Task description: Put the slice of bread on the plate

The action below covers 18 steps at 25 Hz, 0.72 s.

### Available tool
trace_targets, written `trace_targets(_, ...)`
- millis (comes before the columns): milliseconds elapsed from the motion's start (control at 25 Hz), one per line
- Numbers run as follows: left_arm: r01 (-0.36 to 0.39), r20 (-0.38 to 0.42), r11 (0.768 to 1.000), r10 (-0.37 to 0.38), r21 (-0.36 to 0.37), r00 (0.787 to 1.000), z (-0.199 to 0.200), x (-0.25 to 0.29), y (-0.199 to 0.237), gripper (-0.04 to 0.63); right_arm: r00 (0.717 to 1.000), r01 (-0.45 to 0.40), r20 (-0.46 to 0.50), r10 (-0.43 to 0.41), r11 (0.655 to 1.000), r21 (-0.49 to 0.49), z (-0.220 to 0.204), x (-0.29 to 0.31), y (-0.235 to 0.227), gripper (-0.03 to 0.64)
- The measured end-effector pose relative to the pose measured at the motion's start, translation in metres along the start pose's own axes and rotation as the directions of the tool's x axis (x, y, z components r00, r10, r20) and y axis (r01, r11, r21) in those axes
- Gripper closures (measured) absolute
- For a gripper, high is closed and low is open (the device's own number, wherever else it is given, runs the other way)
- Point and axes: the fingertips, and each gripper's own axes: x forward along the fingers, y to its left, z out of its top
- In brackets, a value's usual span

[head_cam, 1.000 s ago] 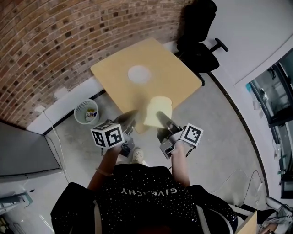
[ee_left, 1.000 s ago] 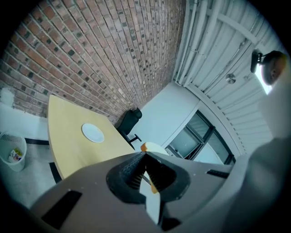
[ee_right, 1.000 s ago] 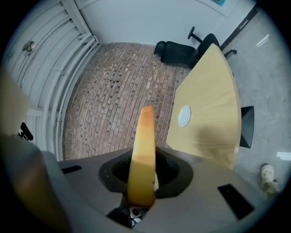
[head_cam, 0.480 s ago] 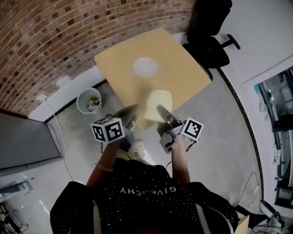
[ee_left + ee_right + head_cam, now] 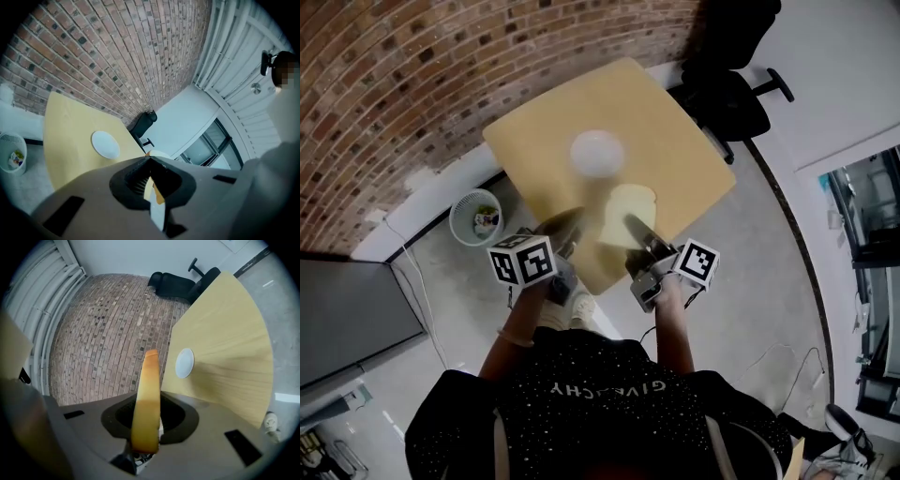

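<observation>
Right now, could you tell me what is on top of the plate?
Nothing: the plate is bare, and none of it is covered. The bread, in the right claw, is short of it.

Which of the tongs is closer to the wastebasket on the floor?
Left. The left tongs hang just right of the wastebasket in the head view; the right tongs, shut on the bread slice, are farther right, beyond them.

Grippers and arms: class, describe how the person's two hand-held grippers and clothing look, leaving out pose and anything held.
The left gripper and right gripper each have long dark grey tapering jaws and a white cube with black square markers. The person wears a black white-speckled top with white lettering across it; no sleeves cover the forearms.
</observation>
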Motion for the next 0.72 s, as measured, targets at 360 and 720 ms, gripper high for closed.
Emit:
trace_targets(360, -0.024, -0.027, 0.999, 0.024, -0.024, 0.999, 0.057, 0.061, 0.072, 0.586, 0.993, 0.116, 0.005, -0.116, 0.992, -0.046, 0.063, 0.083, -0.024, 0.523)
trace_targets(720, -0.067, -0.03, 0.993, 0.064, -0.102, 0.997, 0.092, 0.098, 0.141, 0.586, 0.964, 0.252, -0.073, -0.256, 0.966, -0.064, 0.105, 0.189, -0.08, 0.523)
